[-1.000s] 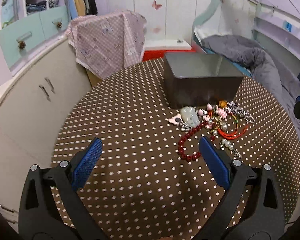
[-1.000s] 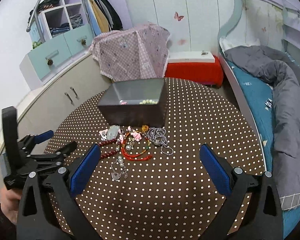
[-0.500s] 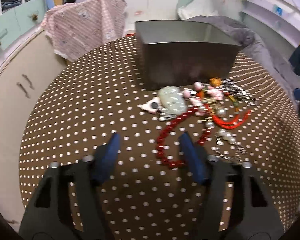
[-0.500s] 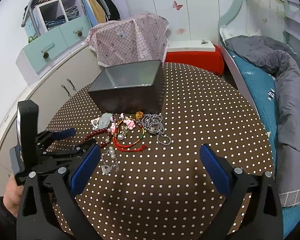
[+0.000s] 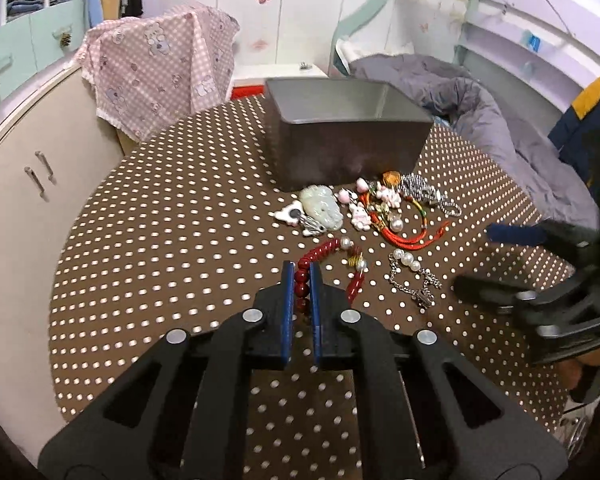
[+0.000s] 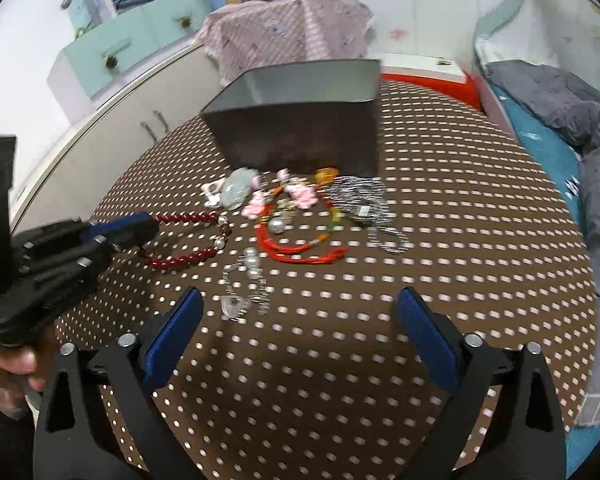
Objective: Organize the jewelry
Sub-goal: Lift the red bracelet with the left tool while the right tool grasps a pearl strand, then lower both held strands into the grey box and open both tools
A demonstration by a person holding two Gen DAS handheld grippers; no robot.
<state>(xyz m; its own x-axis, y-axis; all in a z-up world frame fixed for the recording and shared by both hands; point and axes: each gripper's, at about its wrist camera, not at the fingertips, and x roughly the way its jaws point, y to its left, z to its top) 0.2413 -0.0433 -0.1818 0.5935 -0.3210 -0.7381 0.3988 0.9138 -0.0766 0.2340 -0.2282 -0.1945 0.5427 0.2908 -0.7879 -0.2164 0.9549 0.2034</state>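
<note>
Bench (image 5: 160,240), round and covered in brown dotted cloth, carries everything: the open grey box (image 5: 340,148) at the far side and, just in front of it, the loose heap of jewelry (image 5: 380,208). The red bead bracelet (image 5: 324,250) lies at the heap's near edge, its strand running away from the left gripper (image 5: 300,280) toward the box, so the lift looks to go forward and up over the near wall. The left fingers (image 5: 287,300) are clenched on the bracelet's near beads; the left hand is plainly the closer one. The right gripper (image 6: 300,320) hangs spread and grasping nothing, nearest the pearl chain (image 6: 248,276). The right wrist view shows the bracelet as a long loop trailing on the cloth, which the left view foreshortens. Neither view shows the box's floor.
</note>
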